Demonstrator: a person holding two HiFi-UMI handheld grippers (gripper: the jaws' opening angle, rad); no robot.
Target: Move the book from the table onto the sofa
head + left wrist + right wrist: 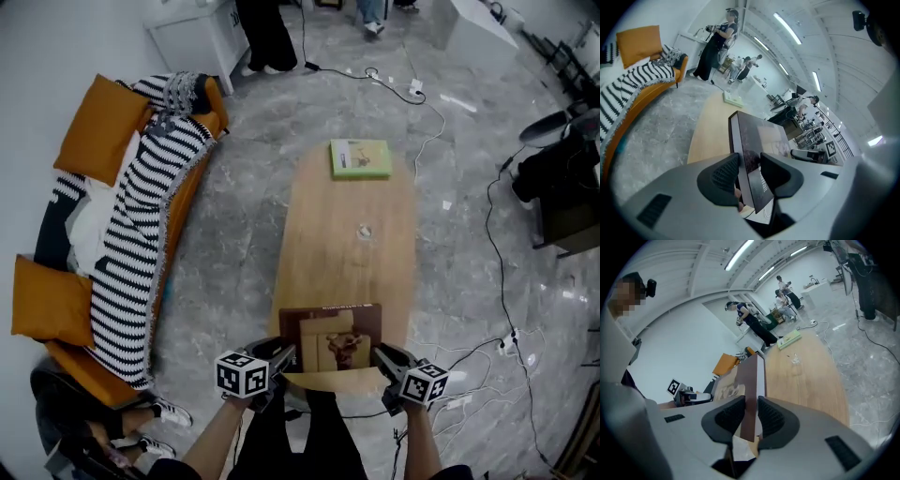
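A dark brown book (333,336) hangs above the near end of the oval wooden table (347,253), held by both side edges. My left gripper (285,359) is shut on its left edge and my right gripper (380,357) on its right edge. In the left gripper view the book (752,136) stands edge-on between the jaws of the left gripper (750,172). In the right gripper view the book (753,373) is pinched in the right gripper (751,416). The orange sofa (183,202), draped with a striped blanket (141,234), stands to the left.
A green book (360,157) lies at the table's far end and a small crumpled scrap (364,232) at its middle. Orange cushions (52,300) lie on the sofa. Cables (497,272) trail over the marble floor on the right. People stand at the back (267,33).
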